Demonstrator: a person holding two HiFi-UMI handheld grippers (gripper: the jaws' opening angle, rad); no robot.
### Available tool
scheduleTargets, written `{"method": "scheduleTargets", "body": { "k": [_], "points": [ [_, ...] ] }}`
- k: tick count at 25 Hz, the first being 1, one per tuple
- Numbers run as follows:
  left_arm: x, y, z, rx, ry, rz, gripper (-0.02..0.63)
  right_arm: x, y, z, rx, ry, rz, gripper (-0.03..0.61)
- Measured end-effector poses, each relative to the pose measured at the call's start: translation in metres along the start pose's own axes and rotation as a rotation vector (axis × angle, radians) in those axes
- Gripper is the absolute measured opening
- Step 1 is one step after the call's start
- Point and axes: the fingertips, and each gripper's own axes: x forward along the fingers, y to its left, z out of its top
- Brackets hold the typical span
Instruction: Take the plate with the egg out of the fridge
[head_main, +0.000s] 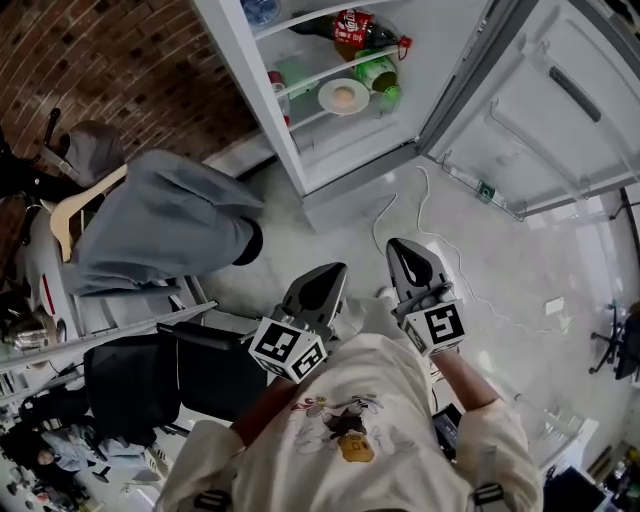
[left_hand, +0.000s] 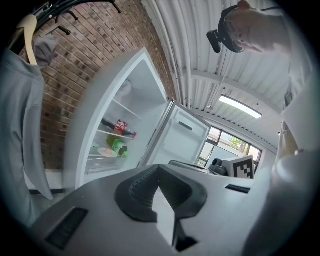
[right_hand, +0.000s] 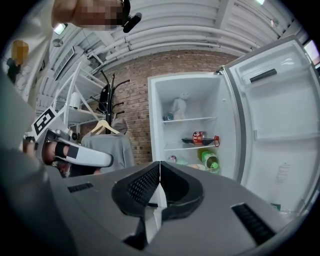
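Observation:
The fridge (head_main: 300, 150) stands open ahead of me. On its lower shelf sits a white plate with an egg (head_main: 343, 96), also seen as the plate (left_hand: 107, 152) in the left gripper view; in the right gripper view only the plate's edge (right_hand: 199, 167) shows above the jaws. Both grippers are held low in front of my chest, well short of the fridge. My left gripper (head_main: 335, 270) (left_hand: 159, 168) is shut with nothing in it. The right gripper (head_main: 399, 245) (right_hand: 159, 164) is shut and empty too.
A green bottle (head_main: 380, 75) lies right of the plate, and a cola bottle (head_main: 360, 28) lies on the shelf above. The fridge door (head_main: 560, 110) swings open at right. A grey jacket on a hanger (head_main: 165, 220) hangs at left, above a black chair (head_main: 170, 375). A white cable (head_main: 420, 215) trails across the floor.

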Motion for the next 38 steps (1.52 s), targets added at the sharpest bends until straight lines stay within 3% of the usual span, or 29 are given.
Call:
{"method": "scheduleTargets", "body": {
  "k": [8,15,28,34,38],
  "points": [
    [0.024,0.02,0.0,-0.021,0.021,0.015,0.008,0.022,-0.023,0.0,0.026,-0.012,-0.004,0.006],
    [0.079,0.03,0.013,-0.048,0.022,0.044,0.008,0.055,-0.079,0.003,0.044,-0.014,0.002,0.006],
    [0.19,0.073,0.066,0.017,0.002,0.114,0.008,0.14,-0.163,0.014,0.079,-0.01,0.083,0.006],
    [0.218,0.084,0.063,-0.024,0.017,0.144,0.008,0.166,-0.179,0.002,0.176,0.016,0.128,0.006],
    [0.239,0.095,0.056,-0.109,0.008,0.158,0.008,0.17,-0.187,0.002,0.184,0.002,0.161,0.006]
  ]
}}
